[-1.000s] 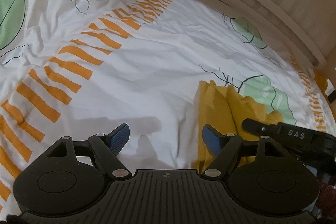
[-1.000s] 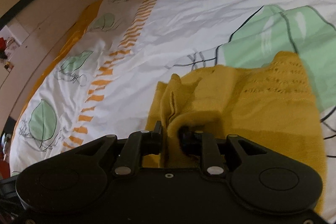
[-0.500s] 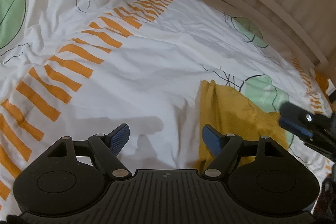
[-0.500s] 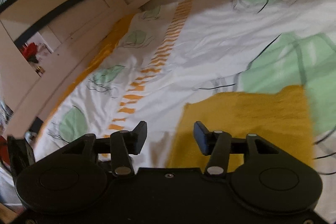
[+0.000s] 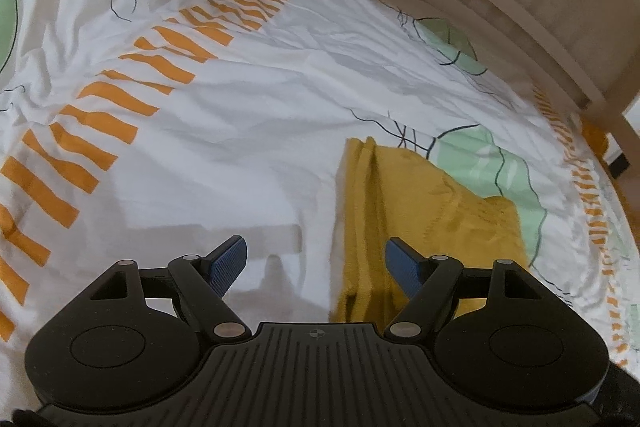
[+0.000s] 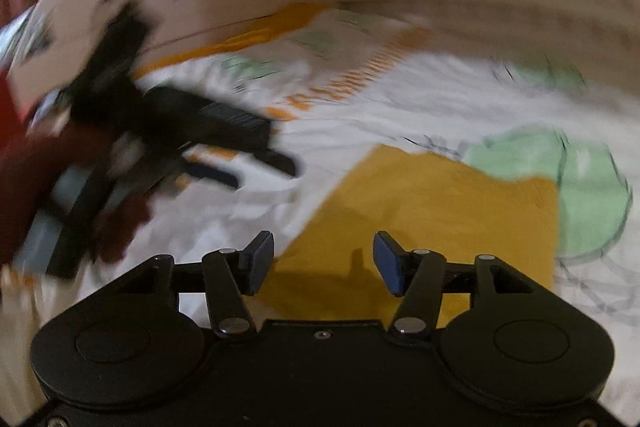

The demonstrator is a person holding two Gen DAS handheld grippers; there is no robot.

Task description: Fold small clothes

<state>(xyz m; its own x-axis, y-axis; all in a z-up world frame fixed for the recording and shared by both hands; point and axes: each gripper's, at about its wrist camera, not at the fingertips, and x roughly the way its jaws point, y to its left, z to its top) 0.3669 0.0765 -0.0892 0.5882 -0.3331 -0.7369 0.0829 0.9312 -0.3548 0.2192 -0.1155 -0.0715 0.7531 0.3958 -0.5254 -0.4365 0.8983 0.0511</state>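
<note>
Yellow knit top (image 5: 424,211) lies folded into a neat rectangle on the bedsheet (image 5: 248,131), so fold looks abt done; left gripper (image 5: 316,263) spread & empty, right gripper (image 6: 324,263) has just been opening w/ nothing between its jaws — maybe only tidying left.

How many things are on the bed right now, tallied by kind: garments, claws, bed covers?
Garments: 1, the folded yellow knit garment, lying flat on the cover.
Claws: 2, the left claw and the right claw, both open with nothing between the pads; the right one's jaws have just been opening.
Bed covers: 1, the white leaf-print bed cover.
Total: 4
</note>
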